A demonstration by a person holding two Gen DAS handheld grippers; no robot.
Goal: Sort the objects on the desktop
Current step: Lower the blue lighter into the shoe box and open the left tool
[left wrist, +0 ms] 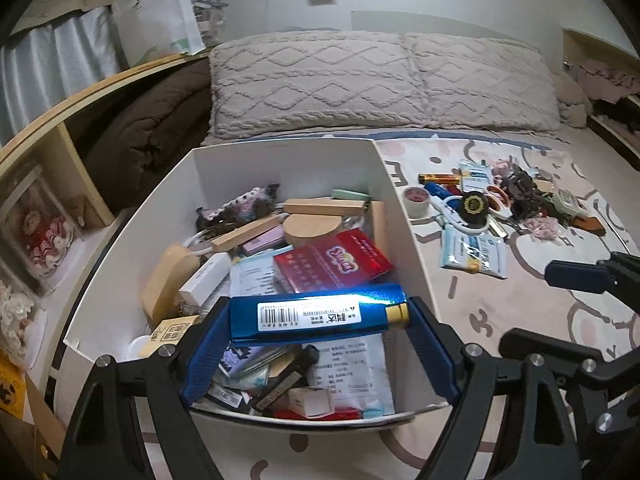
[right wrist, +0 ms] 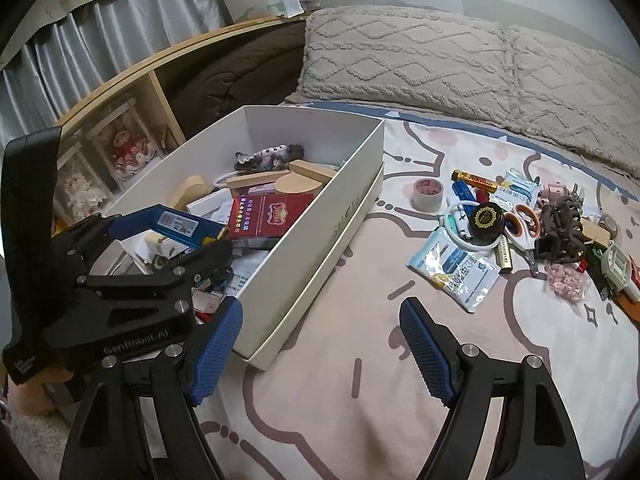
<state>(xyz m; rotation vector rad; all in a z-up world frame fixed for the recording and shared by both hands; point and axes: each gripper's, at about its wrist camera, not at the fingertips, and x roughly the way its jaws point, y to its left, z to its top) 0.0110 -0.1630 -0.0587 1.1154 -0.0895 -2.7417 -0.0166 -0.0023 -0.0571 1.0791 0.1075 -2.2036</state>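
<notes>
The left gripper (left wrist: 320, 336) pinches a shiny blue tube (left wrist: 318, 316) lengthwise, one pad against each end, and holds it above the near end of the white box (left wrist: 404, 216), which sits on the bed and is already crowded with wooden blocks, a red packet (left wrist: 332, 262) and papers. The right gripper (right wrist: 320, 344) is spread with nothing between its pads, hanging over the patterned bedsheet (right wrist: 360, 360) just beside the box. Farther off on the sheet lies a loose pile: tape roll (right wrist: 429, 194), scissors (right wrist: 522, 224), batteries, blue-and-white sachets (right wrist: 456, 270), a dark hair claw (right wrist: 560, 232)
</notes>
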